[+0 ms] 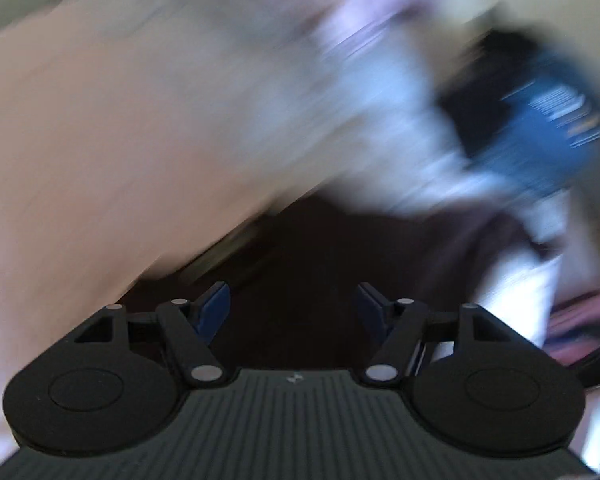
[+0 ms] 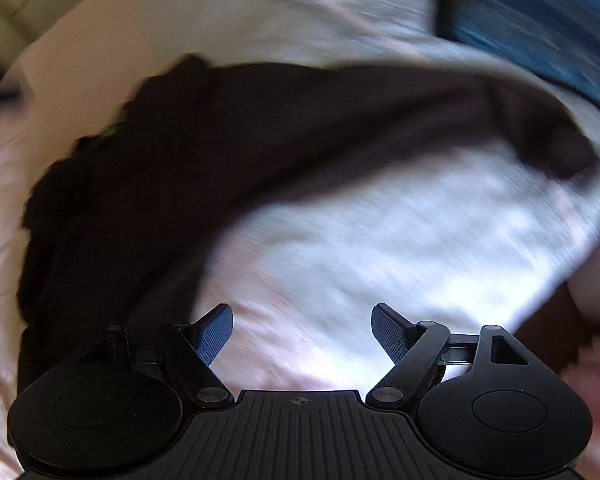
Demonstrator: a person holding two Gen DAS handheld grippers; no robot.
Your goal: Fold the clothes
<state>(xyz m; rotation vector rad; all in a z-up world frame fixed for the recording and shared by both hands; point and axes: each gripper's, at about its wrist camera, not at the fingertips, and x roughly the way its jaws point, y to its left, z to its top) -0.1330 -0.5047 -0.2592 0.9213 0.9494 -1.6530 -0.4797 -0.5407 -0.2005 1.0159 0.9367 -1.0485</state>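
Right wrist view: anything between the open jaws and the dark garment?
Only bare pale sheet, blurred by motion, lies between the right gripper and the dark garment. Jaws open, empty.

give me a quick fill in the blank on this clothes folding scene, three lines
1. Both the left hand-held gripper and the right hand-held gripper have their jaws ____.
2. The garment in the right wrist view is ____ in colour.
3. It lies on a ____ sheet.

Missing words: open; dark; pale
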